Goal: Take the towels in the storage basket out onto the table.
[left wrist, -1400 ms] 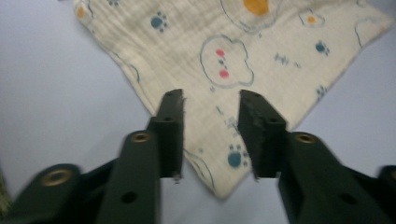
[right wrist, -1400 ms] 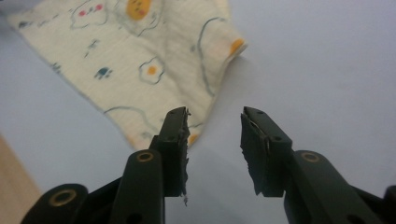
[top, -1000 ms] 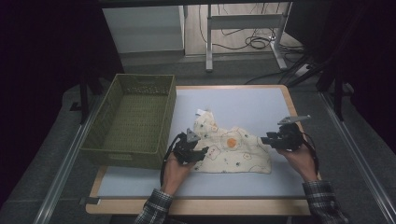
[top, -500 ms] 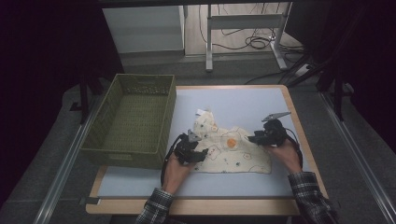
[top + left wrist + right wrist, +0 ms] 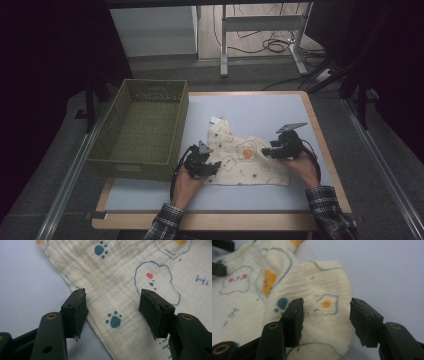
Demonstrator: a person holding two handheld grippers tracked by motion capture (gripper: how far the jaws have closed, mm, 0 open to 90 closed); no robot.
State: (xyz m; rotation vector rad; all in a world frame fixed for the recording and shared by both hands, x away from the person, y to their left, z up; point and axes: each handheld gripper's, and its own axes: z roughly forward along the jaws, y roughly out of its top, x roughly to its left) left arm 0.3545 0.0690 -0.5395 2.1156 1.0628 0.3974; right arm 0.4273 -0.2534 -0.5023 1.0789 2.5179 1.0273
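While the cream printed cloth (image 5: 245, 157) lay crumpled on the worktop (image 5: 280, 110), the left gripper (image 5: 207, 167) hung half open over its near left edge, gripping nothing. The right gripper (image 5: 270, 151), jaws just widened, straddled the cloth's right end unpinched. The green basket (image 5: 142, 127) stood beyond at left.

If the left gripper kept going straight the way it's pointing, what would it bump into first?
Most likely the cream printed cloth: the left gripper has open jaws over its edge, near a blue paw print.
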